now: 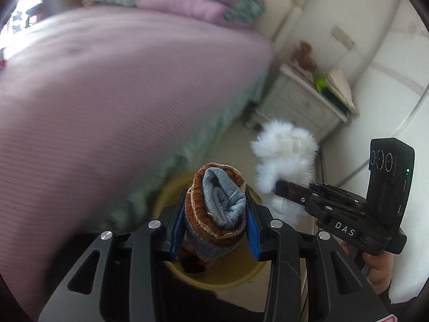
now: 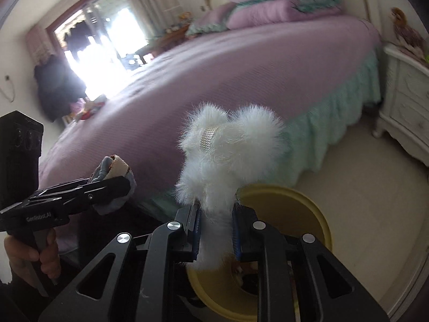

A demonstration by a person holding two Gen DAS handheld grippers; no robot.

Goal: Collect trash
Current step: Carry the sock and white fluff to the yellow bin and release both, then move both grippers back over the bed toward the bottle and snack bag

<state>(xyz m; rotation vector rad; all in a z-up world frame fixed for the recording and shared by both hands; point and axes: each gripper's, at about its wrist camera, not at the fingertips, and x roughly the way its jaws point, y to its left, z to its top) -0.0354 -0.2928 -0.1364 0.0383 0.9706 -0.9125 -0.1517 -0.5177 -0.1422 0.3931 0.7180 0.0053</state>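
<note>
A rolled sock bundle, grey inside a brown knitted cuff, sits clamped between the blue pads of the left gripper, above the yellow bin on the floor. To its right, the right gripper, lettered "DAS", pinches a white fluffy item over the same bin. "GenRobot.AI" marks the left tool. A purple bed lies far left.

Left gripper and right gripper, each clamped on a load, side by side.
</note>
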